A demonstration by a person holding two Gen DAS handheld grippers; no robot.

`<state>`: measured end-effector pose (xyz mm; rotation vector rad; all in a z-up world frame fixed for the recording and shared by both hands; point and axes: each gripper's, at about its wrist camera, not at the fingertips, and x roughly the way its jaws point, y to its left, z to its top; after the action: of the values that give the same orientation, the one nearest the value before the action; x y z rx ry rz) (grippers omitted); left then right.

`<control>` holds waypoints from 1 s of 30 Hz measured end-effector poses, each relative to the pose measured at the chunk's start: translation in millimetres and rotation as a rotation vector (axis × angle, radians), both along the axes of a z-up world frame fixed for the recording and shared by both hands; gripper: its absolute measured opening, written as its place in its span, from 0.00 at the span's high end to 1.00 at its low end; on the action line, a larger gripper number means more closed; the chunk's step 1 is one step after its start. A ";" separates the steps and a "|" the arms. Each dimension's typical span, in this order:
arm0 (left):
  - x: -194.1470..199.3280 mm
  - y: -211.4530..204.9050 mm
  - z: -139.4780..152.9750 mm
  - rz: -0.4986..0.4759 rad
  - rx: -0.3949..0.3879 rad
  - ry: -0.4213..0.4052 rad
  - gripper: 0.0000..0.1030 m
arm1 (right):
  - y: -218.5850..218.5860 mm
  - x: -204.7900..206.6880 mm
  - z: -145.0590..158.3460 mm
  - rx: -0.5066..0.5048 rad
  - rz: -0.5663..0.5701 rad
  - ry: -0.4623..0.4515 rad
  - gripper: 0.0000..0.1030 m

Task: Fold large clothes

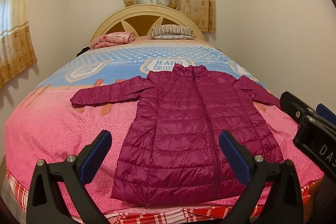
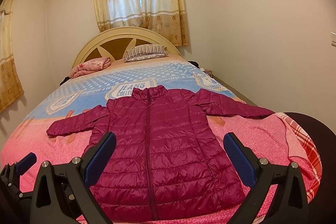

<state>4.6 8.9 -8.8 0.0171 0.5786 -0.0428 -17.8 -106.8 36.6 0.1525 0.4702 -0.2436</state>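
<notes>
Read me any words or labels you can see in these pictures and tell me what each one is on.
"JEANS COLLECT", cut off by the jacket: badge printed on the bedspread.
"BEAUTIFUL & LOV", cut off: bedspread band left of that badge.
"DAS", cut off at the frame edge: right gripper's body in the left wrist view.
The other bedspread badges are too blurred to read.
No readable text on the jacket.
</notes>
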 end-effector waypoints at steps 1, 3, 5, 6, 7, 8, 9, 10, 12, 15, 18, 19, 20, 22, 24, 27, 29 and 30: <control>-0.1 -0.2 -0.2 0.002 0.003 0.000 0.00 | -0.4 0.5 -0.2 -0.001 0.000 0.002 0.01; 0.3 -0.6 -0.6 0.002 0.003 0.003 0.00 | -0.6 1.4 -1.6 0.000 0.001 0.004 0.01; 0.3 -0.6 -1.2 0.001 0.004 0.003 0.00 | -1.9 1.6 -2.0 0.004 0.000 0.006 0.01; 0.2 -0.7 -1.2 0.000 0.004 0.002 0.00 | -1.9 1.6 -2.4 0.005 -0.001 0.006 0.01; 0.4 -0.3 -1.1 0.001 0.004 0.001 0.00 | -2.7 1.6 -2.3 0.007 -0.003 0.005 0.01; 0.5 -0.1 -1.5 0.001 0.004 0.001 0.00 | -2.5 1.4 -2.6 0.007 -0.003 0.005 0.01; 0.4 0.1 -2.0 0.001 0.004 0.002 0.00 | -2.6 1.5 -2.6 0.008 -0.004 0.006 0.01; 0.4 0.2 -2.1 0.000 0.004 0.002 0.00 | -2.4 1.2 -2.9 0.008 -0.004 0.007 0.01; 0.2 0.3 -1.9 0.001 0.004 0.002 0.00 | -2.3 1.3 -3.3 0.006 -0.002 0.009 0.01; 0.3 0.2 -1.6 0.001 0.002 0.001 0.00 | -1.6 2.1 -4.2 0.005 -0.003 0.012 0.01; 0.4 -0.5 -1.7 0.002 0.004 0.002 0.00 | -1.2 2.7 -4.6 0.006 -0.003 0.017 0.01; 0.6 -1.0 -2.0 0.002 0.004 0.003 0.00 | -1.3 2.3 -4.5 0.005 -0.004 0.016 0.01; 0.3 -0.5 -1.8 0.001 0.005 0.002 0.00 | -1.3 2.9 -4.4 0.006 -0.003 0.015 0.01; -0.1 0.1 -1.8 0.001 0.004 0.000 0.00 | -2.0 2.6 -4.7 0.006 -0.003 0.013 0.01; 0.4 0.2 -1.6 0.000 0.005 -0.001 0.00 | -2.6 2.0 -4.9 0.009 -0.004 0.010 0.01; 0.2 -0.5 -2.2 -0.001 0.008 -0.002 0.00 | -3.5 1.8 -5.4 0.012 -0.007 0.010 0.01; 0.4 -0.6 -2.3 0.000 0.008 -0.001 0.00 | -3.5 1.9 -5.6 0.012 -0.007 0.010 0.01; 0.2 -0.6 -2.3 0.001 0.008 0.000 0.00 | -3.5 2.0 -5.7 0.011 -0.007 0.011 0.01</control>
<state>4.8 8.3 -11.0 0.0245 0.5783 -0.0397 -15.8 -110.4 30.9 0.1639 0.4817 -0.2483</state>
